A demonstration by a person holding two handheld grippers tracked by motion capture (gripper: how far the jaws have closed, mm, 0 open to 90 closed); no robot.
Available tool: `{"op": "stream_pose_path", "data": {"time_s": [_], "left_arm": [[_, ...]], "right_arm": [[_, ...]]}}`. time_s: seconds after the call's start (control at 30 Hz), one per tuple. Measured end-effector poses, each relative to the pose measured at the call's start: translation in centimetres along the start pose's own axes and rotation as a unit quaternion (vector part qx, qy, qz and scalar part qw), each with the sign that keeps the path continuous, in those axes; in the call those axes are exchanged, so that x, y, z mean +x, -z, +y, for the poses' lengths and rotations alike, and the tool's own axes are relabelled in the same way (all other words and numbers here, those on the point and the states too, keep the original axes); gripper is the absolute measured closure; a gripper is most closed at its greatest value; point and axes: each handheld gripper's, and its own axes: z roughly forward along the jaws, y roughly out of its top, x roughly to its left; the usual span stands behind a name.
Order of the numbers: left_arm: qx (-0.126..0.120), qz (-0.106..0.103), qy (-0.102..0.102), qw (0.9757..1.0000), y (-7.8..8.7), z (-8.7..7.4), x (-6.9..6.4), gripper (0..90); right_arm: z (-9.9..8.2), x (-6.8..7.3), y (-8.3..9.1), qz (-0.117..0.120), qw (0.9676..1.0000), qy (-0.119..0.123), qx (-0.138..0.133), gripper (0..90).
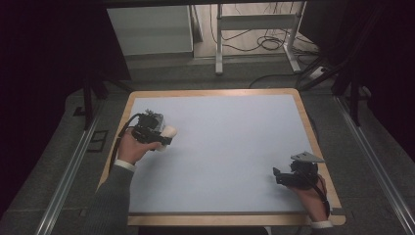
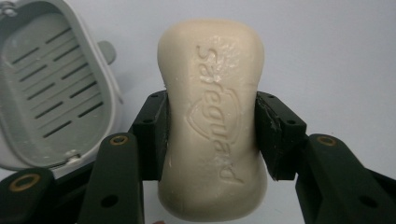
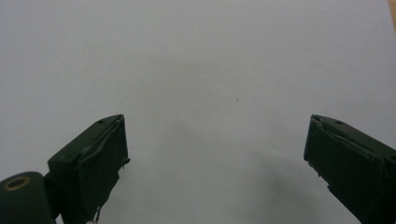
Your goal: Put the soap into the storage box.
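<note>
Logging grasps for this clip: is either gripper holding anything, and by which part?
The left gripper clamps the soap bar across its narrowed middle, one pad on each long side. The right gripper is open and holds nothing.

Your soap bar is cream with an embossed logo. Soap dish is grey with dark slots. Both claws black: left claw, right claw. Bench mat pale blue, light-wood edge.
</note>
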Motion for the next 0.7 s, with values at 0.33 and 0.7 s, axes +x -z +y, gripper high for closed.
{"op": "stream_pose_path", "data": {"time_s": [0.33,0.7], "left_arm": [[0.000,0.004,0.009,1.0000,0.2,0.3,0.8,49.2],[0.000,0.005,0.032,0.9995,-0.1,0.4,2.2,49.2]], "right_arm": [[0.0,0.0,0.0,0.000,1.0000,0.000,-0.001,6.1],[0.0,0.0,-0.1,-0.001,1.0000,0.000,0.000,6.1]]}}
